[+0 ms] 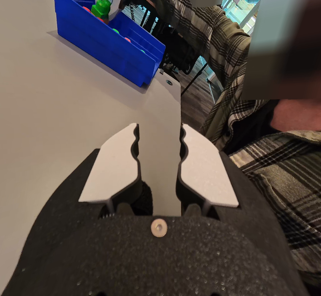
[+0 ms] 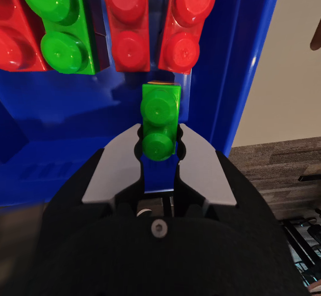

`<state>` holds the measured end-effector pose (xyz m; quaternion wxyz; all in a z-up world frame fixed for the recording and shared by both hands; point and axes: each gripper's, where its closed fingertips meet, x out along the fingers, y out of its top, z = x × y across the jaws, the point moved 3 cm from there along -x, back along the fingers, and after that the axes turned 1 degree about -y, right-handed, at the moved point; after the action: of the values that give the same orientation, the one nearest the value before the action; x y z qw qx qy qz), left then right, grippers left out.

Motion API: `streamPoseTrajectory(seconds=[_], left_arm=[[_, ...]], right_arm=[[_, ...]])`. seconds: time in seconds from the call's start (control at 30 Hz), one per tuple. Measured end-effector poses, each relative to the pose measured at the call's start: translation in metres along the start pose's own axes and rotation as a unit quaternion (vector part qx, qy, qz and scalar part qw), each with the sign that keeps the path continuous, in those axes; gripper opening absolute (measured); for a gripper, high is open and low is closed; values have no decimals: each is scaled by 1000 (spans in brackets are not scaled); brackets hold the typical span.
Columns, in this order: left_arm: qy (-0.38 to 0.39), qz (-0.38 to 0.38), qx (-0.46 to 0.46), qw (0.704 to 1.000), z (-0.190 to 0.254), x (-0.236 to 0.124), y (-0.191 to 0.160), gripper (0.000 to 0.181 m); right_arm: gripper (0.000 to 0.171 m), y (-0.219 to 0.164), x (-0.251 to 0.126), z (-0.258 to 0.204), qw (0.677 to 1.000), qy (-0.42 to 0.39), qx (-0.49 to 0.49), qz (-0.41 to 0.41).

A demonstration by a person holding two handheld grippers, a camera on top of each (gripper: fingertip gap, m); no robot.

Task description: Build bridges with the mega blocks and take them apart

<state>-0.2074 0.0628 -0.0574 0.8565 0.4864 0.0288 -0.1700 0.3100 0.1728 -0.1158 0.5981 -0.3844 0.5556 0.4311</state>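
Green plastic is sitting between the fingertips of the right gripper point(image 2: 159, 141) — a two-stud green block point(image 2: 159, 122), pinched at its nearer stud and pointing away over the floor of the blue bin point(image 2: 69, 113). Beyond it in the bin, three red blocks point(image 2: 129, 25) and a second green block point(image 2: 62, 26) are lying side by side, studs facing the camera. Under the held block's far end something yellowish is showing, though blur is making it hard to tell what. From the left wrist view, the same bin point(image 1: 107, 47) is standing on the white table point(image 1: 43, 105) near its far corner, with the right gripper point(image 1: 108, 15) reaching down into it beside the green block point(image 1: 100, 9). Nearer than the bin, the left gripper point(image 1: 159, 127) is hovering over bare tabletop at the table's edge — fingers parted a moderate way, gripping nothing. A person's plaid sleeve point(image 1: 225, 52) is stretching toward the bin.
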Motion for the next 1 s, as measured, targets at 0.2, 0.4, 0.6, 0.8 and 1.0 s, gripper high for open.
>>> streamPoseTrajectory(seconds=[0.2,0.4,0.6,0.8,1.0], left_arm=[[-8,-15,-2,1000,-1,1,-7,42],[-15,-9,-6,1000,-1,-3,-10,41],[-14,-8,-7,1000,-1,-9,-14,41],[-5,3,4,1000,-1,-20,-14,42],[20,32,7,999,-8,-48,-15,43]], right_arm=[[36,-2,14,2,1000,13,21,-9],[36,-3,28,4,999,15,37,-26],[53,-3,10,3,999,0,34,-22],[61,-8,-56,-5,996,-52,71,-10],[90,29,-129,-50,973,-121,156,120]])
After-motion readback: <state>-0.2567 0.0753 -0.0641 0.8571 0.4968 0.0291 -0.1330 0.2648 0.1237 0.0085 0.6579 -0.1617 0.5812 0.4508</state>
